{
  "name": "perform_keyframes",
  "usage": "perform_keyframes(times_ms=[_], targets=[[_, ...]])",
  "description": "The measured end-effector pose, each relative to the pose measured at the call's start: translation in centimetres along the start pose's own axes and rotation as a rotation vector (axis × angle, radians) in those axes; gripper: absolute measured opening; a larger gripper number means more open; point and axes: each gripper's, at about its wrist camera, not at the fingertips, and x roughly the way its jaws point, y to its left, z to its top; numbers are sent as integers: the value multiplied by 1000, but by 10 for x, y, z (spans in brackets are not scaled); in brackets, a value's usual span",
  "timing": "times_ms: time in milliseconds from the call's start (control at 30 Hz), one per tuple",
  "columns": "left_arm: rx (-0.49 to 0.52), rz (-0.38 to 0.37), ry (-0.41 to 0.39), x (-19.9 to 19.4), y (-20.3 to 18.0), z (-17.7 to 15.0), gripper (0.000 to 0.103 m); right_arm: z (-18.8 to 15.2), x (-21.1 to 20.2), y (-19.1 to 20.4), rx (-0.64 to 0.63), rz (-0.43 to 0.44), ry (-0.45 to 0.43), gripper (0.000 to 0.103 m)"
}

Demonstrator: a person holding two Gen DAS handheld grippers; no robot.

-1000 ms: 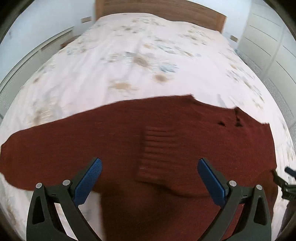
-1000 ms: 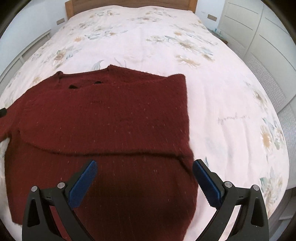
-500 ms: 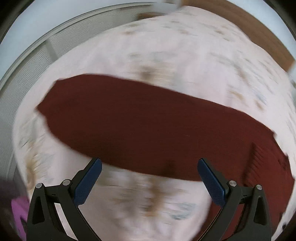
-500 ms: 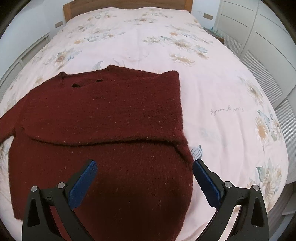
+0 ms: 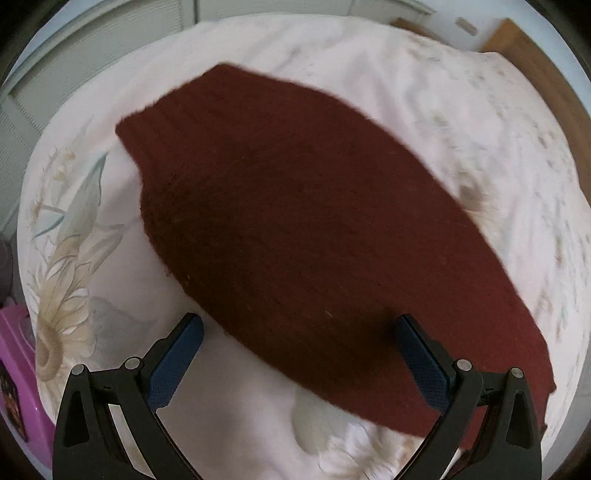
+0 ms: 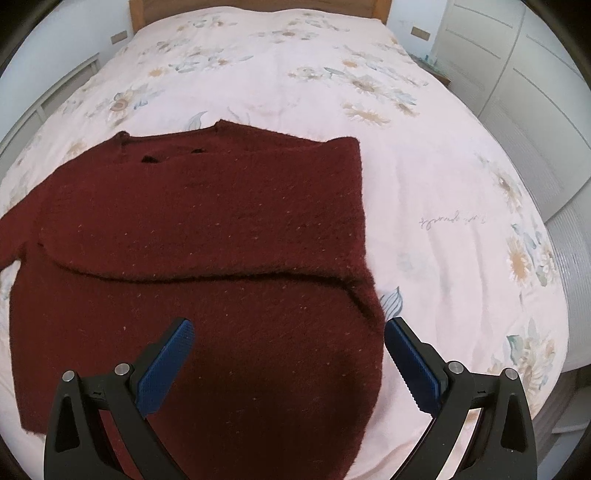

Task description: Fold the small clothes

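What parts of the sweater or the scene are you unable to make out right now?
- Dark red knitted sweater: the right wrist view's left edge cuts off the left sleeve's end.
- Its near hem: hidden behind the right hand-held gripper.
- Left wrist view: motion blur smears the floral bedspread.
- Pink object: cut off, unidentifiable.

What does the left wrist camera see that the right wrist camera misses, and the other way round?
Only the left wrist view shows the ribbed cuff at the end of a spread sleeve and a pink object beside the bed. Only the right wrist view shows the sweater's neckline, the other sleeve folded across the body, and the headboard. Both show the dark red sweater lying on the floral bedspread, and each view shows its own gripper, left gripper and right gripper, open and empty.
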Motion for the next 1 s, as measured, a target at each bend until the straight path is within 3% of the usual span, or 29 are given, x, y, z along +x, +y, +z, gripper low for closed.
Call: perform_keyframes(times_ms=[133, 200, 233, 300, 367, 700, 1000], targets=[[3, -44, -7, -1, 4, 4, 99, 3, 0, -1, -4, -13, -2, 103], [40, -39, -24, -6, 2, 4, 72, 3, 1, -1, -5, -15, -1, 103], [62, -27, -33, -8, 1, 4, 64, 3, 1, -1, -5, -13, -1, 103], [112, -39, -48, -14, -2, 4, 31, 2, 2, 1, -11, -6, 2, 103], [155, -57, -48, -21, -6, 4, 17, 1, 3, 2, -16, -4, 4, 103], [447, 20, -181, -86, -72, -28, 14, 6, -4, -5, 1, -8, -27, 103], [665, -117, -171, -113, -178, -108, 13, 20, -11, -6, 6, 11, -77, 103]])
